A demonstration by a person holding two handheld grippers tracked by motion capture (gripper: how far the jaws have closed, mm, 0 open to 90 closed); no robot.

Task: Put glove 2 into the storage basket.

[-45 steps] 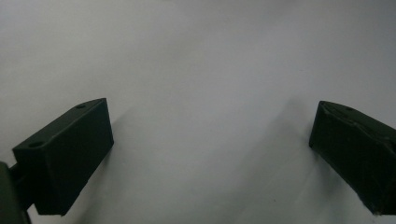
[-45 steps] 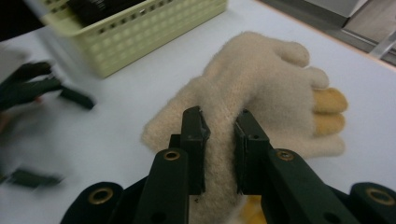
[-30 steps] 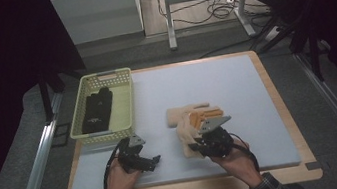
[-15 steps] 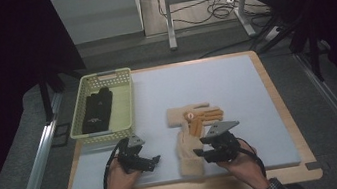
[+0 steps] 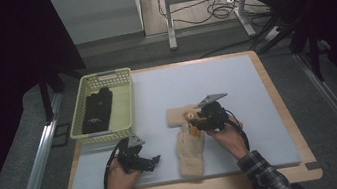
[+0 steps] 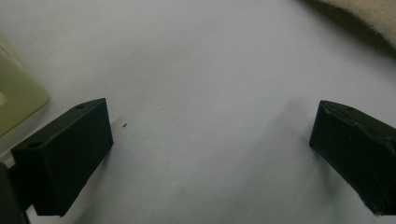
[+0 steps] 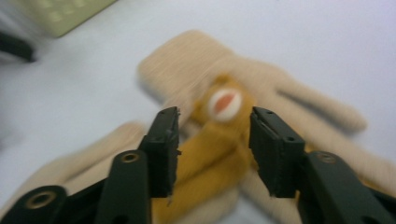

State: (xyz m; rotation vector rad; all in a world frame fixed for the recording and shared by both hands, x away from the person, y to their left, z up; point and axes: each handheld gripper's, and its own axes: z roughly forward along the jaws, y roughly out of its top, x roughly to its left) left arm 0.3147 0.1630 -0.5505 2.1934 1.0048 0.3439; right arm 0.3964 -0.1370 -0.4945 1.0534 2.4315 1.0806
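Overhead view facing forward-down, tool cameras skimming table, sharing beige gloves

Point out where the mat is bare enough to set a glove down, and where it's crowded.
The grey mat is bare across its far half, from the yellow basket to the right edge, and along the right of the right gripper. It is crowded mid-front, where two beige gloves overlap, and around the left gripper.
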